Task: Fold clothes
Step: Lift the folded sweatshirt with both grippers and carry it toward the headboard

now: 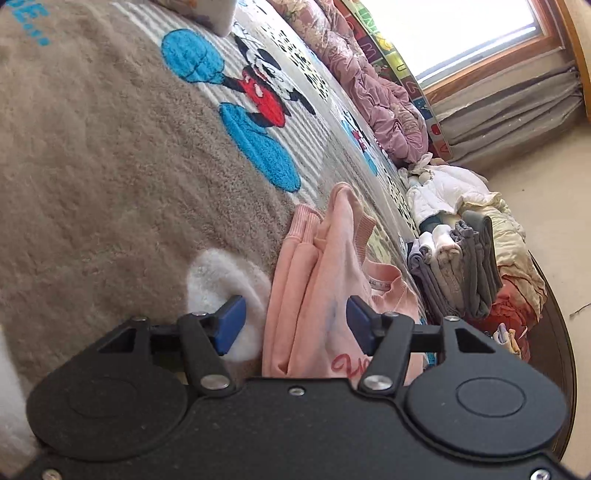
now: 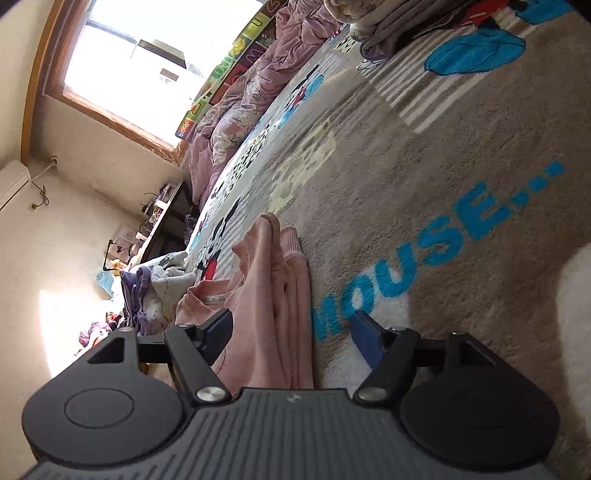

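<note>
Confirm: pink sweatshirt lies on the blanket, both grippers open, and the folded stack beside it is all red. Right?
Not quite. The stack beside the pink sweatshirt is grey and white, not red, as the left wrist view shows. The rest holds: it lies on the blanket, and the left gripper and right gripper are open.

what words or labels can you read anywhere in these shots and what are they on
"MOUSE..." in blue pile letters on the brown blanket.
Red script on the pink sweatshirt: cut off by the left gripper, unreadable.
Neck label of the sweatshirt: too small to read.
Single letters such as "U" and "M" on the colourful alphabet mat by the window; the rest are blurred.
Blue letters at the blanket's edge: cropped, unreadable.
</note>
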### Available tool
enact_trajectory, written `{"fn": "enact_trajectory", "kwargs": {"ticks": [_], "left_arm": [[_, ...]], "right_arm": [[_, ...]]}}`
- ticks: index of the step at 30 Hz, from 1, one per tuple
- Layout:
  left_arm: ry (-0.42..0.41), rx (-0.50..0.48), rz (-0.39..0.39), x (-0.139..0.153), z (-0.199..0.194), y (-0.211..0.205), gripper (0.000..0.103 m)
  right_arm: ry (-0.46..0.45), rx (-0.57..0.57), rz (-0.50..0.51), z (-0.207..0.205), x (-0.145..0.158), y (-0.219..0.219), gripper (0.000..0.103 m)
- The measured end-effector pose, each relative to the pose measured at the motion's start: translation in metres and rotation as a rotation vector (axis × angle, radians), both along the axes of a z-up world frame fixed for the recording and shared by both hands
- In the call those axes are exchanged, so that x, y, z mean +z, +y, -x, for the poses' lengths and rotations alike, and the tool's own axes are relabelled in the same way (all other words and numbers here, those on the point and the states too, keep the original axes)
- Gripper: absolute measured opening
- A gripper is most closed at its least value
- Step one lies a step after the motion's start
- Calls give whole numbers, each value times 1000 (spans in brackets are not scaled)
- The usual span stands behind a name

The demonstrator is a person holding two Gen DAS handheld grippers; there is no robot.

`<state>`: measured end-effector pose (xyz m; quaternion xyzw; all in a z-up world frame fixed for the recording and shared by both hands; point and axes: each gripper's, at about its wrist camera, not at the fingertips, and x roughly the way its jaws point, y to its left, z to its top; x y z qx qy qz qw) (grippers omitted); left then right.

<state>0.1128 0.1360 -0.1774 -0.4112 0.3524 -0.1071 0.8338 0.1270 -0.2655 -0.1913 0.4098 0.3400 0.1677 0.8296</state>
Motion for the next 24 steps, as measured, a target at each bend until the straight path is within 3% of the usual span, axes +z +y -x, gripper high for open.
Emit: {"fn": "enact_trajectory", "kwargs": {"ticks": [3,8,12,14,16,21,24], "left_arm": [[-2,-13,20,-5,-19,-3,55],[-8,-6,71,-15,-24,-4,40],[15,14,179,-28,-21,3,32],[22,11,182,-29,-24,2,27],[26,8,203,-30,-26,2,19],[49,20,374,-27,-16,10,16],[35,-7,430,-12,-12,3,16]], "right_arm": [[-9,38,29,-21,1,11,70],[-12,44,29,-37,-6,18,53],[-6,59,-17,-28,-12,21,49],[-9,46,-40,-27,-16,21,43],[-11,44,-69,-27,-21,21,26],[2,0,-278,-14,-24,7,22],[-7,-24,-383,-1,-17,-4,22]]}}
